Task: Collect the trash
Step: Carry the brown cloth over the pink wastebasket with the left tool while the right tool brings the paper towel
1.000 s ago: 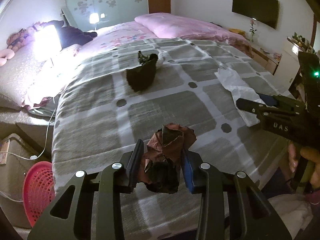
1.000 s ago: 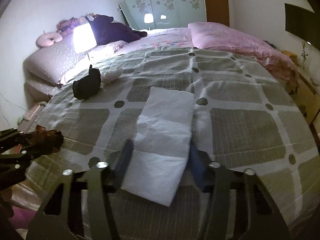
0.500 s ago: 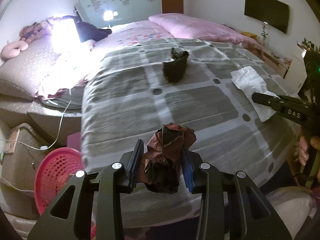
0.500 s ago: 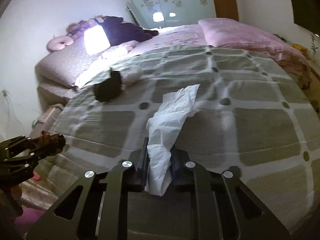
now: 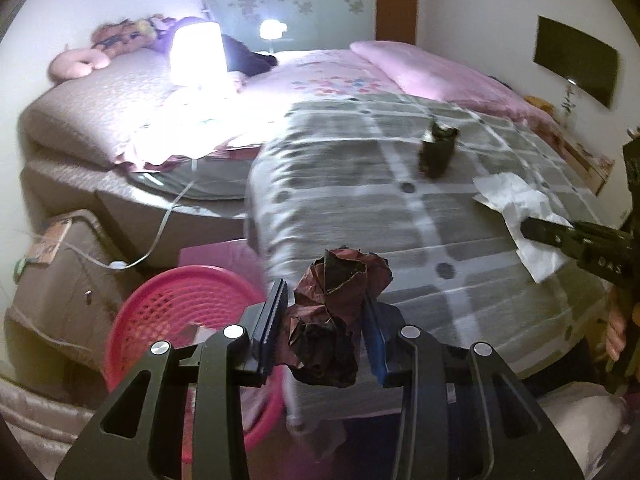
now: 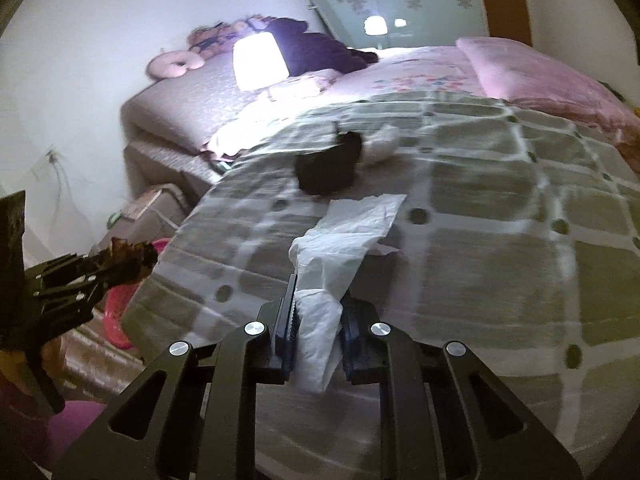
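My left gripper (image 5: 324, 320) is shut on a crumpled dark red paper ball (image 5: 336, 312), held off the bed's left edge, just right of a pink basket (image 5: 168, 300) on the floor. My right gripper (image 6: 318, 322) is shut on a white tissue (image 6: 344, 240) that trails onto the grey checked bedspread (image 6: 480, 240). The tissue (image 5: 516, 200) and right gripper (image 5: 536, 230) also show at the right of the left wrist view. A black crumpled piece (image 5: 436, 152) lies further up the bed, with a small white wad (image 6: 384, 140) beside it.
A lit lamp (image 5: 198, 54) stands on the side mattress at the left. A cardboard box (image 5: 52, 264) and a white cable (image 5: 160, 236) sit on the floor by the basket. Pink pillows (image 5: 420, 72) lie at the bed's head.
My left gripper has swung left with the red paper ball, from above the bed to beside the pink basket. My right gripper has closed on the white tissue and lifted its near end.
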`<state>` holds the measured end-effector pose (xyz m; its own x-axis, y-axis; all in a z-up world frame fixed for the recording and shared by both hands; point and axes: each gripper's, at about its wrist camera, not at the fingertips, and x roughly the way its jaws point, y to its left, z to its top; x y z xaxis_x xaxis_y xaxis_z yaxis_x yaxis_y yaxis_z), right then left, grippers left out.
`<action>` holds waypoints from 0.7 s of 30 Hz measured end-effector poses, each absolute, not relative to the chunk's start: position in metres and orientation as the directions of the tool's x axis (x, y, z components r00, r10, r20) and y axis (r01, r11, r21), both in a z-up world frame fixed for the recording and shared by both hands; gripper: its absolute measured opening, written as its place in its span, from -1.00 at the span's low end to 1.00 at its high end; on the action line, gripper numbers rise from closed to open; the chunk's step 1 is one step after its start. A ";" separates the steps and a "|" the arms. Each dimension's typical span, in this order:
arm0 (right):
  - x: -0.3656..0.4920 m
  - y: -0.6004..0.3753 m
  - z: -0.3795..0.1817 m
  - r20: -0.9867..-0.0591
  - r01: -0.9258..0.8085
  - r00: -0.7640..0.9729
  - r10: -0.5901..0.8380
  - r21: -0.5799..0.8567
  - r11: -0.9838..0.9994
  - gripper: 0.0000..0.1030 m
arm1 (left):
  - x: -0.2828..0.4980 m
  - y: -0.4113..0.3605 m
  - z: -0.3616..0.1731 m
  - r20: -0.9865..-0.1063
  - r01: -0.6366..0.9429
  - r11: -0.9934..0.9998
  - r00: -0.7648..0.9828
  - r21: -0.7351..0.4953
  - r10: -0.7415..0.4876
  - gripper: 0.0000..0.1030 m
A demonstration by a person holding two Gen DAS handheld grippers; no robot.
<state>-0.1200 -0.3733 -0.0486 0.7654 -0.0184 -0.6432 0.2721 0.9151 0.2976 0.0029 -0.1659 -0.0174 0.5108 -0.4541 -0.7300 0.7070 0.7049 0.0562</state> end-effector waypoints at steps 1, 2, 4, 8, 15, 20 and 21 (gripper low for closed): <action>-0.117 -0.368 -0.047 -0.643 0.256 0.766 -0.006 0.296 0.920 -0.66 | 0.004 -0.161 -0.017 -0.727 0.696 0.715 0.522 0.061 -0.447 -0.33; -0.114 -0.365 -0.046 -0.642 0.247 0.766 0.001 0.295 0.923 -0.66 | 0.007 -0.157 -0.016 -0.725 0.689 0.722 0.527 0.060 -0.443 -0.33; -0.108 -0.357 -0.043 -0.641 0.219 0.767 0.022 0.295 0.930 -0.66 | 0.011 -0.144 -0.014 -0.724 0.666 0.745 0.533 0.039 -0.438 -0.33; -0.097 -0.342 -0.039 -0.640 0.175 0.766 0.060 0.297 0.939 -0.66 | 0.018 -0.125 -0.013 -0.720 0.621 0.783 0.557 0.030 -0.414 -0.33; -0.075 -0.315 -0.030 -0.639 0.100 0.762 0.108 0.280 0.955 -0.66 | 0.029 -0.096 -0.015 -0.715 0.537 0.842 0.608 0.050 -0.345 -0.33; -0.062 -0.297 -0.024 -0.639 0.053 0.757 0.136 0.267 0.962 -0.66 | 0.033 -0.086 -0.018 -0.713 0.506 0.859 0.631 0.080 -0.305 -0.33; -0.060 -0.294 -0.023 -0.640 0.044 0.755 0.140 0.263 0.964 -0.66 | 0.034 -0.084 -0.018 -0.714 0.501 0.862 0.631 0.077 -0.303 -0.33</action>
